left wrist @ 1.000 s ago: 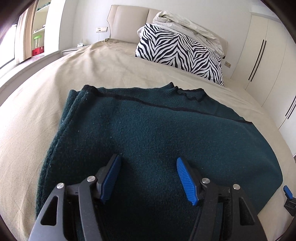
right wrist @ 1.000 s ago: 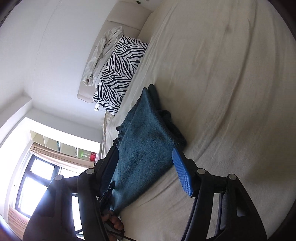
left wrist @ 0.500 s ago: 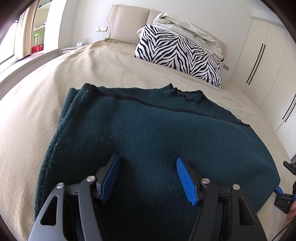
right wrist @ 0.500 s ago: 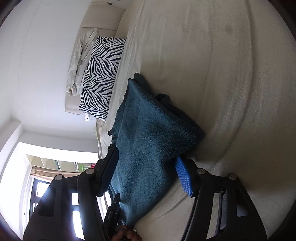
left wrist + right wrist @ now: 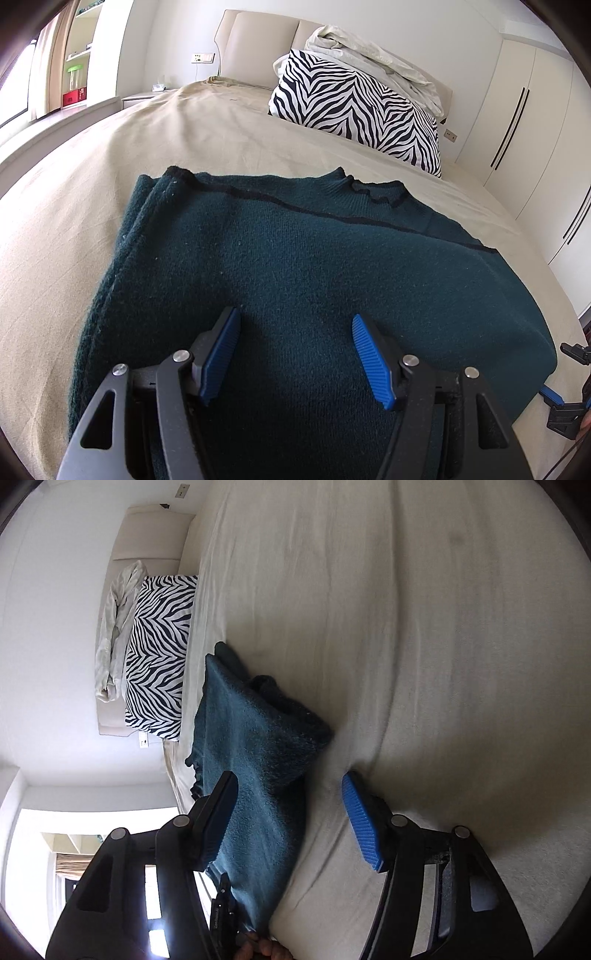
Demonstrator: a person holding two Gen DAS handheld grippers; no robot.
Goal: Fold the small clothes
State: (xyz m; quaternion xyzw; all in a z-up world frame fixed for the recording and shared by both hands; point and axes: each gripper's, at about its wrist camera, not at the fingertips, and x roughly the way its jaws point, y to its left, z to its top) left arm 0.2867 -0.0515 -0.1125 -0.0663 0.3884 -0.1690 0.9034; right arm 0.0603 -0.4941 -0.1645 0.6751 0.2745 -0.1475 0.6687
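Dark-green knit sweater (image 5: pixel 317 280) lies partly folded on the beige bed (image 5: pixel 221 125), neckline toward the zebra pillow (image 5: pixel 358 110). Left tool (image 5: pixel 295 354) hovers spread over its near part, gripping nothing. Right tool (image 5: pixel 291 812), rolled sideways, straddles the sweater's side edge with jaws apart, not pinching. Advice: pinch every layer at the edge, lift low, lay across evenly.

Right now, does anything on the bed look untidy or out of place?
Only slightly. The green sweater lies flat, but its corner near the right gripper is bunched into a lump. Crumpled pale bedding sits heaped on the zebra pillow.
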